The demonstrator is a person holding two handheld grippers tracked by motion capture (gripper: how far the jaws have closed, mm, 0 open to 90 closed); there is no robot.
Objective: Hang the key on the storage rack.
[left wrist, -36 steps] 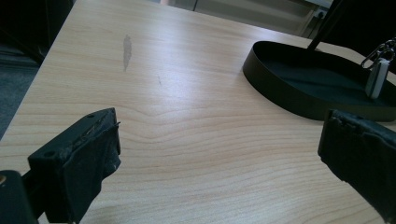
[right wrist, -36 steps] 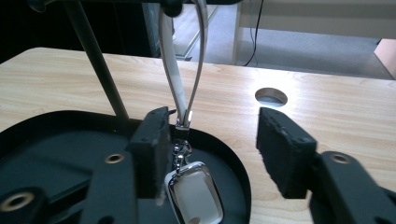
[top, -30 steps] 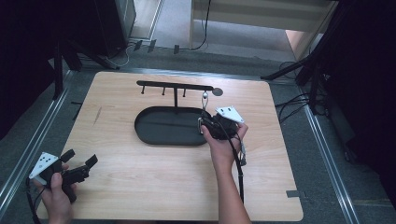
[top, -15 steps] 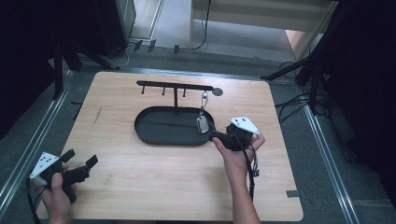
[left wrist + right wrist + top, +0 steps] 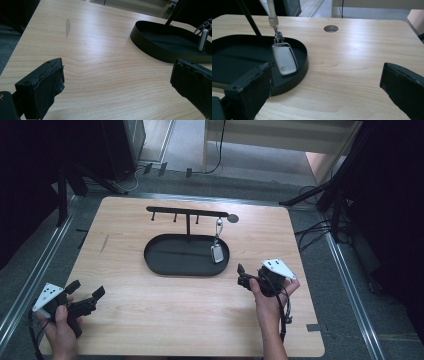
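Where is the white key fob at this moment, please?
In the high view the white key fob hangs by its chain from the right end of the black rack, above the right part of the oval black tray, apart from the right tool.

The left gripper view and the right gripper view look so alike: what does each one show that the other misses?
The left gripper view alone shows a grey scuff mark on the wood. The right gripper view alone shows a round hole in the table top. Both show the wooden table, the black oval tray with its upright post, the white key fob hanging on its metal clip above the tray, and a pair of black jaws standing wide apart with nothing between them.
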